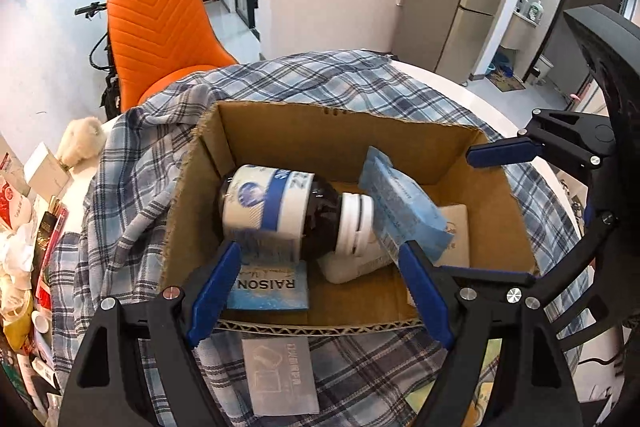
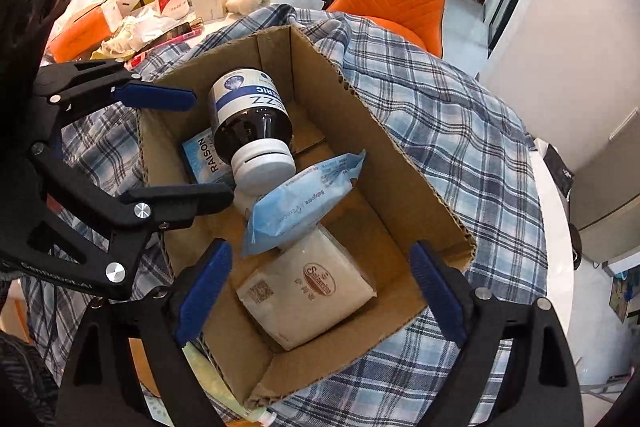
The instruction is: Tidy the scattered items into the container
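Now | corrugated cardboard box (image 2: 384, 155) holding glossy cylindrical bottle (image 2: 250, 111), crinkly blue pouch (image 2: 296, 203) | left tongs (image 1: 320, 291), right tongs (image 2: 320, 291) hovering spread, empty

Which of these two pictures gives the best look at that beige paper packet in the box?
The right wrist view: the beige packet lies nearly whole, with its printed logo facing up. In the left wrist view only a corner shows behind the blue wipes pack.

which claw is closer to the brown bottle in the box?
Left. The left claw straddles the brown bottle just above it; the right claw hangs open over the beige pack at the box's other end.
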`<state>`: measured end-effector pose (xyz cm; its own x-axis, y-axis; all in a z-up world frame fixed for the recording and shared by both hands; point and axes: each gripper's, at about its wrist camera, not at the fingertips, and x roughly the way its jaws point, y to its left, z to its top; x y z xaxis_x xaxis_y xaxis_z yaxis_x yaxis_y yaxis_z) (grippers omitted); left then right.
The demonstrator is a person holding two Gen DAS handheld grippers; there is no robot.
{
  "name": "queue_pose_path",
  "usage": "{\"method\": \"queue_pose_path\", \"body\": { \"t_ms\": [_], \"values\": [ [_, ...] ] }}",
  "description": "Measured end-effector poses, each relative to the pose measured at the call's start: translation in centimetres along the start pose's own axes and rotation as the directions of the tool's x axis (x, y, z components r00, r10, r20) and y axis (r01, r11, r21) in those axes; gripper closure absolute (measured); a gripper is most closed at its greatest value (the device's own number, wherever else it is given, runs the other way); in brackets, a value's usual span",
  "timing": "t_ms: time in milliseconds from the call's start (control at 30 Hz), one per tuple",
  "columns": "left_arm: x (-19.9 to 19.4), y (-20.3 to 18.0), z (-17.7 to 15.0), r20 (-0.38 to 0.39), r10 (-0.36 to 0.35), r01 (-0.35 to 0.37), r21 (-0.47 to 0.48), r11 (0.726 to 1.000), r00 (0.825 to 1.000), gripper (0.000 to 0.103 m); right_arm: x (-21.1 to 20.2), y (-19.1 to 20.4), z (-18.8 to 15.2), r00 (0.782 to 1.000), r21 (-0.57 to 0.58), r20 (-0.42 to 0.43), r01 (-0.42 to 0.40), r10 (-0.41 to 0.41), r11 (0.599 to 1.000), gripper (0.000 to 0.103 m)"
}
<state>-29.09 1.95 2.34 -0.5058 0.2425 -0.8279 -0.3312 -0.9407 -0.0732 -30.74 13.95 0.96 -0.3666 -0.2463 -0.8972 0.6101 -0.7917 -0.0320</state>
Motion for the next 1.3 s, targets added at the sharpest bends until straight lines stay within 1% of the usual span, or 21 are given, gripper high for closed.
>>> {"method": "queue_pose_path", "body": {
  "t_ms": [67, 167, 300, 400, 500, 567, 633, 667, 700, 733, 767, 800, 833, 867, 933, 1000, 1067, 1200, 1300],
  "values": [
    [-0.1, 0.3, 0.0, 0.0, -0.006, 0.006, -0.011, 1.0, 1.0, 0.02, -0.1, 0.1, 0.0, 1.0, 0.002, 0.004, 0.003, -0.003, 1.0, 0.014],
    [-0.6, 0.7, -0.2, 0.012, -0.004, 0.004, -0.02, 1.0, 1.0, 0.02, -1.0, 0.3, -0.3, 0.999, 0.005, 0.037, 0.018, -0.018, 1.0, 0.014],
    [-1.3, 0.7, -0.6, 0.013, 0.003, -0.003, -0.002, 1.0, 1.0, 0.02, -3.4, 0.6, -1.0, 0.992, 0.018, 0.115, 0.041, -0.043, 0.999, 0.014],
    [-2.1, 0.5, -1.3, 0.028, 0.013, -0.014, 0.007, 1.0, 1.0, 0.02, -5.2, 1.2, -1.7, 0.985, 0.023, 0.167, 0.038, -0.041, 0.999, 0.014],
    [-3.3, 0.2, -1.8, 0.052, 0.015, -0.016, 0.007, 1.0, 0.999, 0.02, -6.6, 2.0, -2.2, 0.978, 0.052, 0.203, 0.037, -0.046, 0.998, 0.013],
    [-4.4, -0.1, -2.2, 0.075, -0.012, 0.012, -0.006, 1.0, 0.997, 0.02, -7.4, 2.7, -2.2, 0.973, 0.071, 0.226, 0.021, -0.037, 0.997, 0.013],
    [-5.6, -0.6, -2.5, 0.099, -0.035, 0.036, -0.01, 0.999, 0.995, 0.02, -8.1, 3.4, -2.5, 0.967, 0.087, 0.25, 0.027, -0.048, 0.996, 0.013],
    [-6.3, -1.0, -2.7, 0.116, -0.034, 0.035, -0.006, 0.999, 0.993, 0.02, -8.4, 3.7, -2.7, 0.963, 0.104, 0.262, 0.036, -0.062, 0.994, 0.013],
    [-6.9, -1.3, -3.0, 0.132, -0.019, 0.019, -0.006, 1.0, 0.991, 0.02, -8.8, 4.0, -3.0, 0.959, 0.123, 0.274, 0.039, -0.072, 0.992, 0.013],
    [-7.7, -1.5, -3.3, 0.156, 0.006, -0.003, -0.016, 1.0, 0.988, 0.02, -9.3, 4.2, -3.5, 0.954, 0.143, 0.287, 0.045, -0.085, 0.989, 0.013],
    [-8.5, -1.5, -3.7, 0.181, 0.011, -0.005, -0.031, 1.0, 0.983, 0.02, -9.8, 4.4, -4.0, 0.945, 0.163, 0.31, 0.052, -0.101, 0.985, 0.01],
    [-9.2, -1.4, -4.1, 0.204, 0.003, 0.007, -0.045, 0.999, 0.979, 0.02, -10.3, 4.7, -4.6, 0.932, 0.183, 0.342, 0.056, -0.117, 0.981, 0.003],
    [-9.8, -1.3, -4.4, 0.222, 0.001, 0.011, -0.054, 0.998, 0.975, 0.02, -10.7, 4.9, -5.2, 0.921, 0.197, 0.368, 0.058, -0.129, 0.979, 0.0],
    [-10.2, -1.3, -4.7, 0.234, 0.012, 0.001, -0.055, 0.998, 0.972, 0.02, -11.0, 5.2, -5.8, 0.912, 0.208, 0.385, 0.064, -0.142, 0.976, 0.0],
    [-10.8, -1.5, -5.2, 0.256, 0.052, -0.042, -0.047, 0.998, 0.965, 0.019, -11.4, 5.8, -6.8, 0.899, 0.228, 0.401, 0.087, -0.175, 0.97, 0.0],
    [-11.1, -1.6, -5.9, 0.267, 0.086, -0.078, -0.042, 0.996, 0.96, 0.019, -11.8, 6.4, -7.8, 0.884, 0.243, 0.427, 0.091, -0.191, 0.966, 0.0],
    [-11.2, -1.7, -6.7, 0.27, 0.099, -0.091, -0.04, 0.995, 0.958, 0.019, -12.0, 6.9, -8.8, 0.876, 0.261, 0.442, 0.081, -0.193, 0.962, 0.0],
    [-11.3, -2.3, -8.8, 0.285, 0.12, -0.117, -0.029, 0.993, 0.951, 0.019, -12.3, 7.4, -10.9, 0.861, 0.309, 0.48, 0.015, -0.169, 0.951, 0.0],
    [-11.8, -3.3, -10.4, 0.311, 0.142, -0.148, -0.006, 0.989, 0.94, 0.019, -12.8, 8.2, -12.4, 0.834, 0.344, 0.51, 0.029, -0.212, 0.939, 0.0]
  ]
}}
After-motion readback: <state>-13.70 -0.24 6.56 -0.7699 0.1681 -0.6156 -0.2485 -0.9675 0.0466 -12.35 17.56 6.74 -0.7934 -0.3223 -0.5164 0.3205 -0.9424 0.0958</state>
